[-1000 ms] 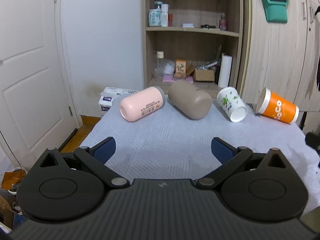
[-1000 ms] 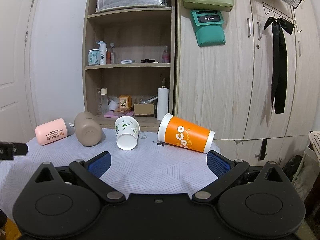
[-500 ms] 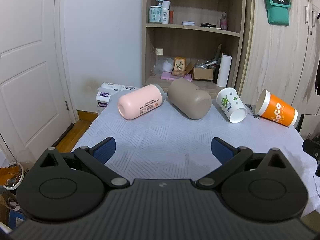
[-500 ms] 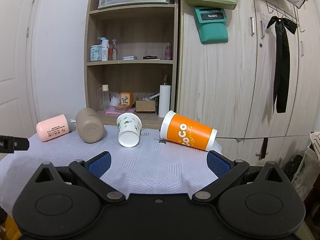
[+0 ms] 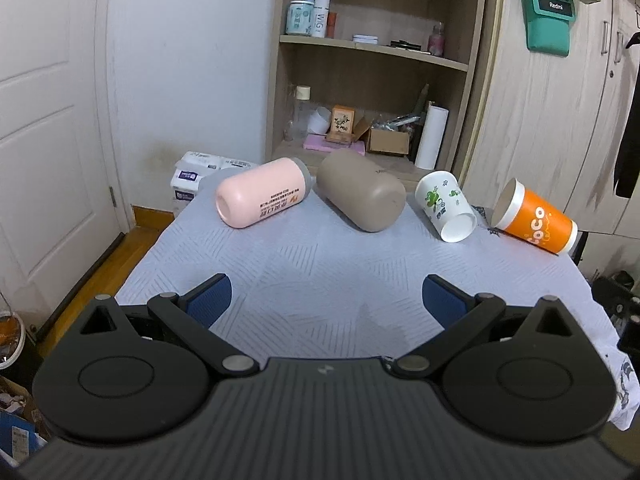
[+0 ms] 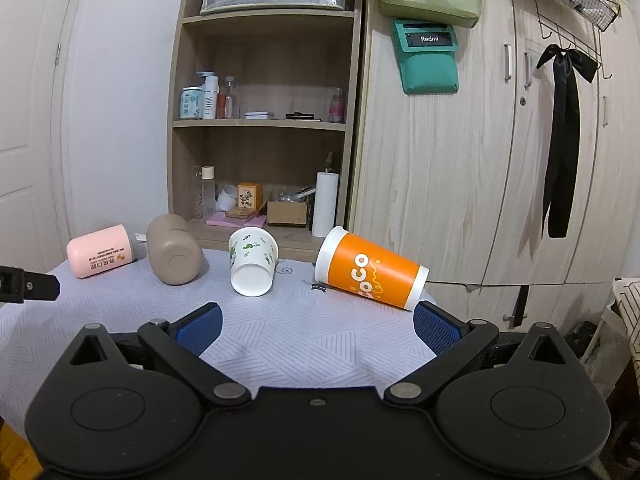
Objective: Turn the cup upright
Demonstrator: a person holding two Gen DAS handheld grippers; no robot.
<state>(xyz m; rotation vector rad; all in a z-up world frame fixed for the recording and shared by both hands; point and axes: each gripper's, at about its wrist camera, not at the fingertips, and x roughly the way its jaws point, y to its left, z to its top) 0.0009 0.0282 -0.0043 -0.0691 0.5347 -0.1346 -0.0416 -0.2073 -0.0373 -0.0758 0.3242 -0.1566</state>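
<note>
Several cups lie on their sides in a row at the far side of a table with a pale patterned cloth (image 5: 320, 276): a pink cup (image 5: 262, 196), a taupe cup (image 5: 362, 196), a white paper cup with green print (image 5: 446, 206) and an orange paper cup (image 5: 534, 222). They also show in the right wrist view: pink (image 6: 100, 256), taupe (image 6: 174, 256), white (image 6: 253, 266), orange (image 6: 370, 274). My left gripper (image 5: 326, 302) is open and empty, short of the cups. My right gripper (image 6: 316, 326) is open and empty, near the orange cup.
An open wooden shelf (image 5: 372, 80) with bottles and boxes stands behind the table, with wooden cupboard doors (image 6: 460, 160) to its right. A white door (image 5: 44, 140) is at left. The left gripper's tip (image 6: 28, 288) pokes into the right wrist view.
Both grippers have drawn back and risen slightly, so the cups sit a little farther and lower in view. The cups have not moved. Both jaws stay open.
</note>
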